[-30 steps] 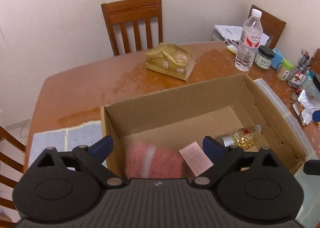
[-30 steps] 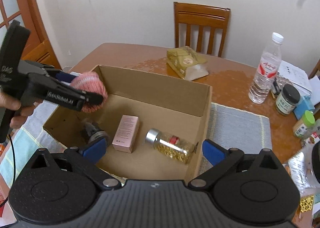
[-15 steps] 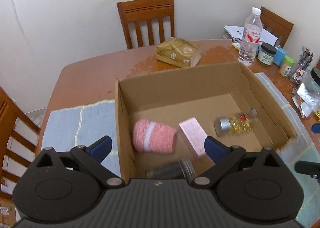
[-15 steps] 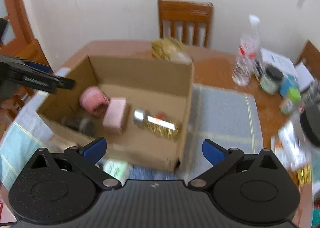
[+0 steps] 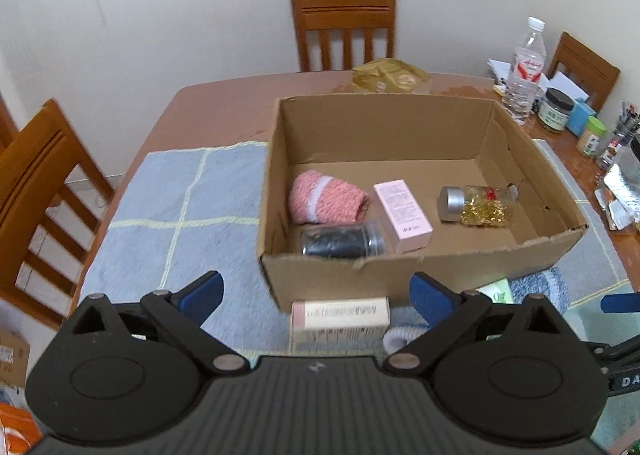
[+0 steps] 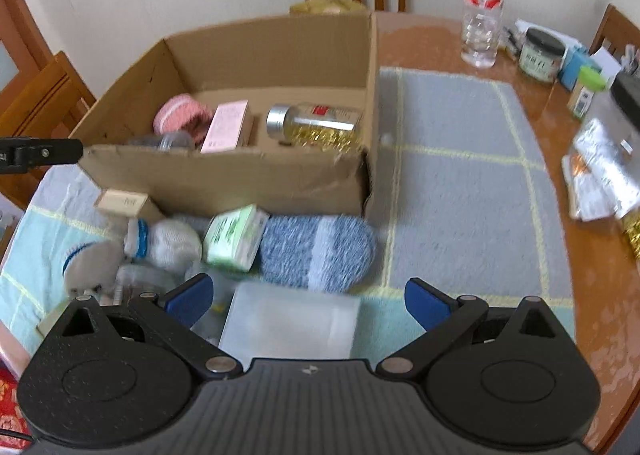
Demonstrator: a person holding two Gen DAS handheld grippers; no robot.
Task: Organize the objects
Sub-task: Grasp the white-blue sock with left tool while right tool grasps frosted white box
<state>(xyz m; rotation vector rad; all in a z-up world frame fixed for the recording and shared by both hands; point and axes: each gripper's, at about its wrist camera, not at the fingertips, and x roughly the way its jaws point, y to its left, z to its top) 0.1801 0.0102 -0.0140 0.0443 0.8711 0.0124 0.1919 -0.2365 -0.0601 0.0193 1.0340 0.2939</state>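
A cardboard box [image 5: 400,283] [image 6: 224,179] holds a pink sock roll [image 5: 326,197], a pink carton [image 5: 402,209], a dark jar [image 5: 340,241] and a jar of gold capsules [image 5: 476,203]. In front of it lie a beige carton [image 5: 340,315] [image 6: 122,201], a green packet [image 6: 234,237], a blue sock roll [image 6: 316,251], a white sock roll [image 6: 168,241], a grey sock roll [image 6: 90,265] and a clear plastic case [image 6: 288,321]. My left gripper [image 5: 316,295] is open and empty, above the beige carton. My right gripper [image 6: 308,295] is open and empty, over the clear case.
A water bottle [image 6: 482,3], a dark-lidded jar [image 6: 542,51], a green-lidded jar [image 6: 586,91] and foil packets [image 6: 600,171] crowd the table's right side. A gold bag [image 5: 388,77] lies behind the box. Wooden chairs [image 5: 344,29] [image 5: 36,191] stand around.
My left gripper let go of the pink sock roll into the box and drew back toward the near edge. My right gripper pulled back and lowered over the items in front of the box.
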